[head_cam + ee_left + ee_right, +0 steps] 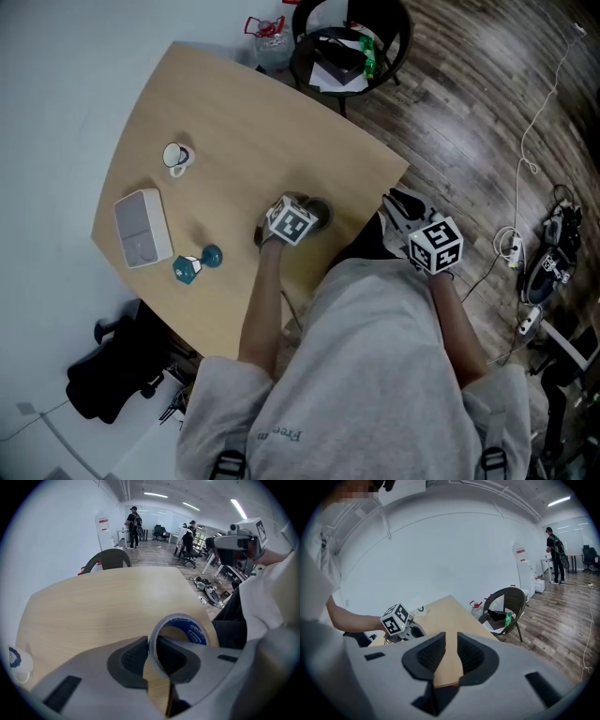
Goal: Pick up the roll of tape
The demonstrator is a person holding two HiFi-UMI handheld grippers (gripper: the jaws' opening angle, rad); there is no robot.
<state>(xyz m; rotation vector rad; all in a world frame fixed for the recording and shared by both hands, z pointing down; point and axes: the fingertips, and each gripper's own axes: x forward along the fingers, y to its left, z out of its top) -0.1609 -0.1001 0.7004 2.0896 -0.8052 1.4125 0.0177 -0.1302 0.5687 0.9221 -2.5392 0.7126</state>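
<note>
On the far left of the table [234, 112] there's a flat white box [142, 228], with a mug [176, 157] behind it and a small teal thing [197, 262] just to its right, all well apart from where I'm working. Moving right, my left gripper [151, 657] points steeply down at the roll of tape [182, 618], which sits towards the table's near right side, not far from the edge by my body. One jaw is inside the ring and the other outside, and the pads are pinched on the tape's wall, so it's clamped on the roll. I honestly can't tell if the roll is off the wood. Further right, my right gripper [451, 656] hangs off the table's edge, over the wooden floor [469, 103], jaws a little apart with nothing between them, just the table corner showing through the gap. A dark chair [506, 604] stands past the table's far end.
</note>
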